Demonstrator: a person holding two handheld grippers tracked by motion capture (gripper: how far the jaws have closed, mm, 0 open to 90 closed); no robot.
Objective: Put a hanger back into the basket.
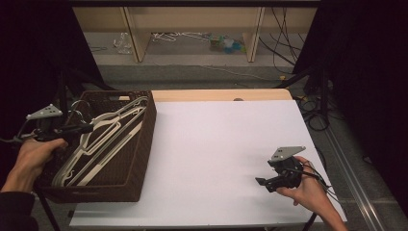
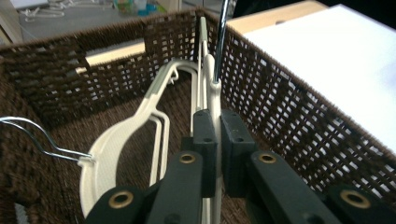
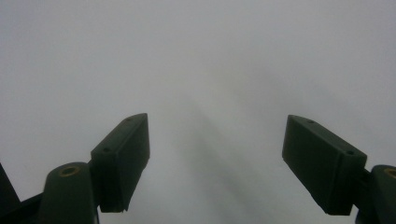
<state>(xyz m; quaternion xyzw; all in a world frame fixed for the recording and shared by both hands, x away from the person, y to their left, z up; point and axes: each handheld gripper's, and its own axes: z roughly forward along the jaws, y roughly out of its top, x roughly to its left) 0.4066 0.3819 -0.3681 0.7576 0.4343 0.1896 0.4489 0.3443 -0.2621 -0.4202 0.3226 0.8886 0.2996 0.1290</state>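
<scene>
Gripping a cream hanger (image 2: 211,84) by its neck, my left gripper (image 2: 217,140) is clamped tight just under the metal hook, inside the woven basket (image 2: 289,121), for easy lifting. My right gripper (image 3: 215,163) idles, jaws apart, over the white table (image 1: 216,154).

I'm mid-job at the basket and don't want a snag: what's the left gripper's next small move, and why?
Probably lift straight up, slowly. The left gripper is shut on a cream hanger standing inside the basket, close to another hanger; a sideways pull could catch.
</scene>
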